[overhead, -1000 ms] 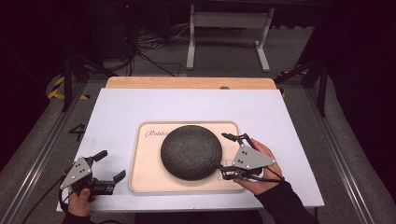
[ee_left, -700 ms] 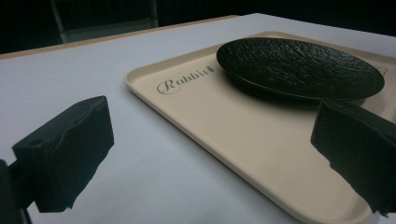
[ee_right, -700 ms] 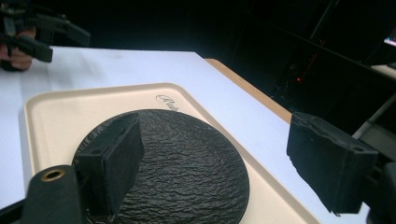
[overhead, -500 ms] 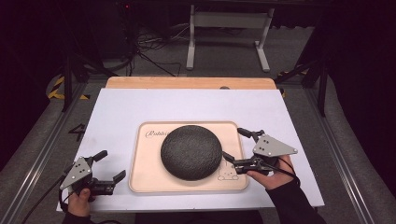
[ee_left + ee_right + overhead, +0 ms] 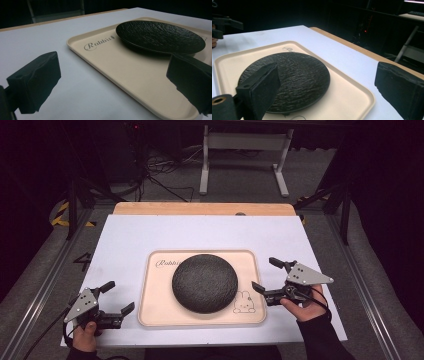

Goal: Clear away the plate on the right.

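A round, dark, rough-textured plate [image 5: 204,282] lies on a cream tray [image 5: 160,312] printed with "Rabbit" and a small rabbit drawing. In the left gripper view the plate [image 5: 160,36] sits on the tray [image 5: 120,72] ahead and to the right. My left gripper [image 5: 116,296] is open beside the tray's left edge, holding nothing. To the right of the tray my right gripper [image 5: 267,275] is open and empty, aimed at the plate [image 5: 287,77] on the tray [image 5: 347,97].
The tray rests on a white tabletop [image 5: 130,240] with a wooden strip [image 5: 200,209] along the far edge. A metal stand [image 5: 245,155] and cables lie on the floor beyond. The left gripper [image 5: 223,25] appears far off in the right gripper view.
My right gripper has drawn back to the right, away from the plate's edge and off the tray. The left gripper has stayed where it was.
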`<control>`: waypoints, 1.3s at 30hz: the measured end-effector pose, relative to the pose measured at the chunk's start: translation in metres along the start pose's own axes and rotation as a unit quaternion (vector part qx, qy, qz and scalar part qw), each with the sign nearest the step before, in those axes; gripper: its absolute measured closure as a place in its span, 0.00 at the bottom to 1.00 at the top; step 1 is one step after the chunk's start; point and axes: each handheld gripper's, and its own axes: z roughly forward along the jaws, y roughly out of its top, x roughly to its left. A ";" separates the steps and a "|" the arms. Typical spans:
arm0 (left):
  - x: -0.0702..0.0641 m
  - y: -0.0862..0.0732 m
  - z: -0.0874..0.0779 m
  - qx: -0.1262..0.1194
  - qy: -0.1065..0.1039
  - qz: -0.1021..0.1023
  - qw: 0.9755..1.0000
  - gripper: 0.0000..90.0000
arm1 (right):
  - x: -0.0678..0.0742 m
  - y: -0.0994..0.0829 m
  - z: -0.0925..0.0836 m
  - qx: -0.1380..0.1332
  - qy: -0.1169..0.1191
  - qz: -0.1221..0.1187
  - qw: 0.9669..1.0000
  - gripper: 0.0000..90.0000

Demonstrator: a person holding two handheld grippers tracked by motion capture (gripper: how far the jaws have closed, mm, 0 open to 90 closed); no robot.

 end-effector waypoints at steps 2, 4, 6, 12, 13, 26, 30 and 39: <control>0.000 0.000 0.000 0.000 0.000 0.000 1.000 0.00 | -0.004 -0.006 -0.003 0.003 -0.006 0.006 1.000 0.07; 0.000 0.000 0.000 0.000 0.000 -0.001 1.000 0.00 | -0.008 -0.013 -0.006 0.009 -0.013 0.004 1.000 0.07; 0.000 0.000 0.000 0.001 0.000 0.000 1.000 0.00 | -0.012 -0.020 -0.008 0.006 -0.016 0.010 1.000 0.05; 0.001 0.000 0.000 0.000 -0.001 -0.001 1.000 0.00 | -0.020 -0.035 -0.014 -0.013 -0.020 0.029 0.999 0.04; 0.001 0.000 0.000 0.000 -0.001 -0.002 1.000 0.00 | -0.021 -0.038 -0.015 -0.011 -0.019 0.030 0.999 0.04; 0.000 0.000 0.000 -0.001 0.000 -0.001 1.000 0.00 | -0.029 -0.067 -0.021 0.008 -0.029 0.057 0.998 0.04; 0.000 0.000 0.000 -0.001 0.000 -0.001 1.000 0.00 | -0.029 -0.071 -0.021 0.010 -0.029 0.060 0.998 0.04; 0.000 0.000 0.000 -0.002 0.000 0.000 1.000 0.00 | -0.026 -0.078 -0.023 0.018 -0.027 0.066 0.997 0.04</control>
